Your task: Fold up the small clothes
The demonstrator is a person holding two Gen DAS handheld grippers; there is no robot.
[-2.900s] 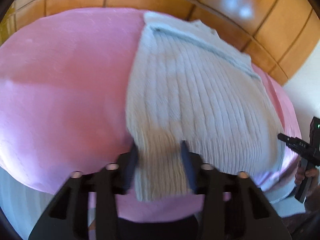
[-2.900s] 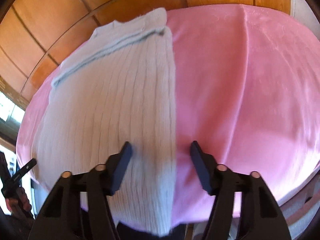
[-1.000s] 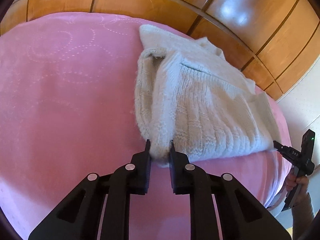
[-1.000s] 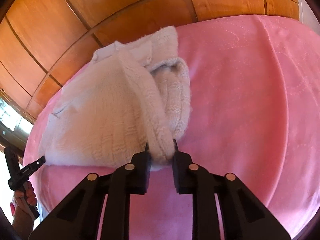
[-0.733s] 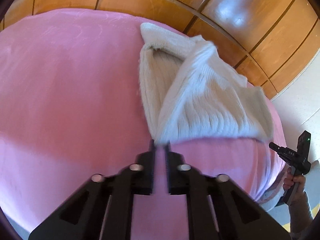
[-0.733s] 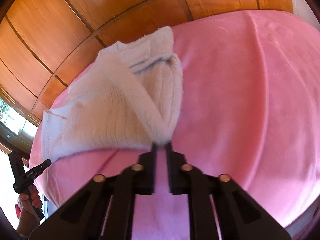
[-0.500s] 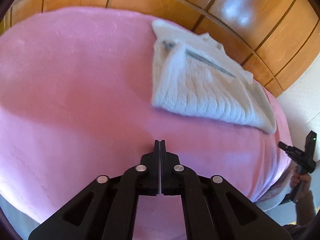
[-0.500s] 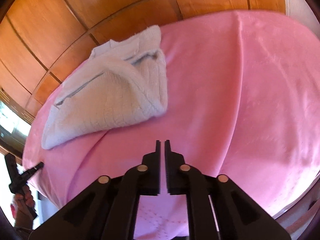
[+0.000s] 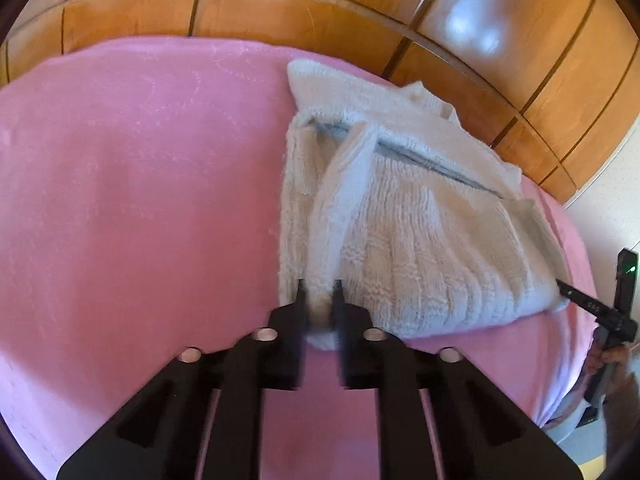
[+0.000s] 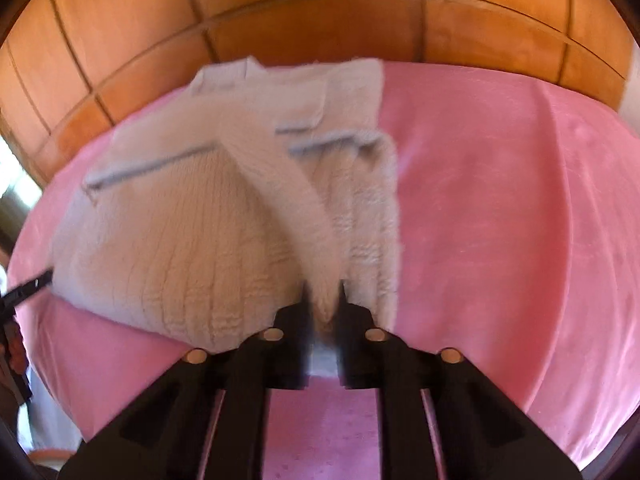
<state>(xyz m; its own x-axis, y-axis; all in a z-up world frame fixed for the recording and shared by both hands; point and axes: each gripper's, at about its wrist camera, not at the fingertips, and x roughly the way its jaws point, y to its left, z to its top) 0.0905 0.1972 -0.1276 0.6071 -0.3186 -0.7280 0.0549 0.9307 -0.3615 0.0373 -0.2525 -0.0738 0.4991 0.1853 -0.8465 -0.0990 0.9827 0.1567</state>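
Note:
A cream ribbed knit sweater (image 9: 420, 220) lies folded on the pink blanket (image 9: 140, 200), its collar toward the wood wall. My left gripper (image 9: 318, 292) has a raised fold of the sweater's near left corner between its fingers; the jaws are opening slightly while the pads still press the knit. In the right wrist view the sweater (image 10: 180, 248) is blurred. My right gripper (image 10: 323, 292) is closing on a ridge of knit at the near right corner. Each gripper also shows at the other view's edge: the right gripper (image 9: 584, 304) and the left gripper (image 10: 28, 284).
A wood-panelled wall (image 9: 320, 12) rises right behind the pink bed. The blanket (image 10: 500, 220) spreads wide to the left of the sweater in the left wrist view and to its right in the right wrist view. A hand (image 9: 600, 356) holds the right gripper's handle.
Half a second ago both grippers were shut on nothing, back from the flat folded sweater. Now each is at its near edge with a pinched fold of knit between its fingers.

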